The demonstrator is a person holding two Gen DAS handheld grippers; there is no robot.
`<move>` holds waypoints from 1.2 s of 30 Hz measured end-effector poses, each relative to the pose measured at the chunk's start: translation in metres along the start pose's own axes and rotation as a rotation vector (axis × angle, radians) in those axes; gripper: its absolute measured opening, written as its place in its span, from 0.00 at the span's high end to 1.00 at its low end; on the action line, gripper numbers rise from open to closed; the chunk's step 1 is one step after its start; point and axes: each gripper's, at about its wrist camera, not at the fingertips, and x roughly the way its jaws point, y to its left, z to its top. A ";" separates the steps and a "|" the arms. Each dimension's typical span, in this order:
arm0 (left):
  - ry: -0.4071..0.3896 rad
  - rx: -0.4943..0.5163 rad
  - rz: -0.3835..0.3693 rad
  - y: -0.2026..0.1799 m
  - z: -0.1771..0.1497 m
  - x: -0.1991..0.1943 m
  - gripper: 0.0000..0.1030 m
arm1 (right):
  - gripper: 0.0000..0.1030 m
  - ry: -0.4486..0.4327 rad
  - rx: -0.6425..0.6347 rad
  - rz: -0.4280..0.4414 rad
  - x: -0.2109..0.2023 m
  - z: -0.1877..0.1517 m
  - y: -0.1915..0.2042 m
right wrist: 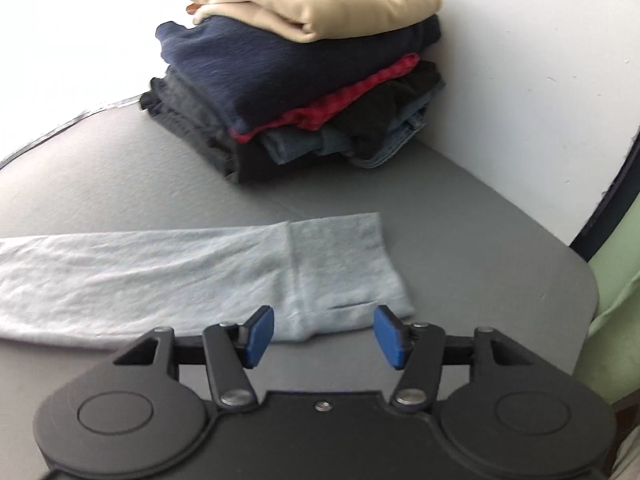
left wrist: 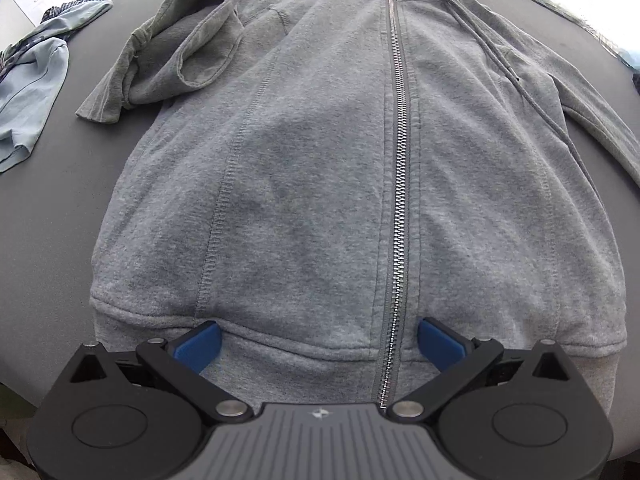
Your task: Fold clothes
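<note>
A grey zip-up hoodie [left wrist: 320, 168] lies flat, front up and zipped, on the dark grey table [left wrist: 60, 208]. Its left sleeve [left wrist: 168, 52] is folded in a bunch near the shoulder. My left gripper [left wrist: 318, 338] is open and empty, just above the hoodie's bottom hem, straddling the zipper's lower end. In the right wrist view the hoodie's other sleeve [right wrist: 192, 276] lies stretched out flat, cuff to the right. My right gripper [right wrist: 324, 334] is open and empty, just short of the cuff's near edge.
A light blue garment [left wrist: 28, 76] lies crumpled at the table's left edge. A stack of folded clothes [right wrist: 304, 76], beige on top, stands at the back by the white wall [right wrist: 520, 80]. The table's rounded corner [right wrist: 576, 280] is at the right, green fabric beyond it.
</note>
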 end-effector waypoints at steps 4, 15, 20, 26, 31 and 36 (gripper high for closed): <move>0.059 0.124 -0.121 0.013 0.008 -0.004 0.00 | 0.10 0.015 -0.015 0.150 -0.041 -0.035 0.084; -0.278 0.175 -0.087 0.121 0.061 -0.061 0.00 | 0.00 -0.065 -0.108 0.442 -0.129 -0.084 0.252; -0.348 0.194 0.039 0.157 0.095 -0.047 0.11 | 0.00 0.009 -0.193 0.408 -0.123 -0.115 0.303; -0.355 0.226 -0.004 0.172 0.128 -0.023 0.28 | 0.00 0.016 -0.374 0.303 -0.113 -0.153 0.339; -0.357 0.280 -0.009 0.172 0.147 -0.003 0.34 | 0.00 0.033 -0.307 0.302 -0.108 -0.149 0.337; -0.372 0.312 0.040 0.171 0.157 0.012 0.34 | 0.00 0.024 -0.291 0.288 -0.108 -0.151 0.339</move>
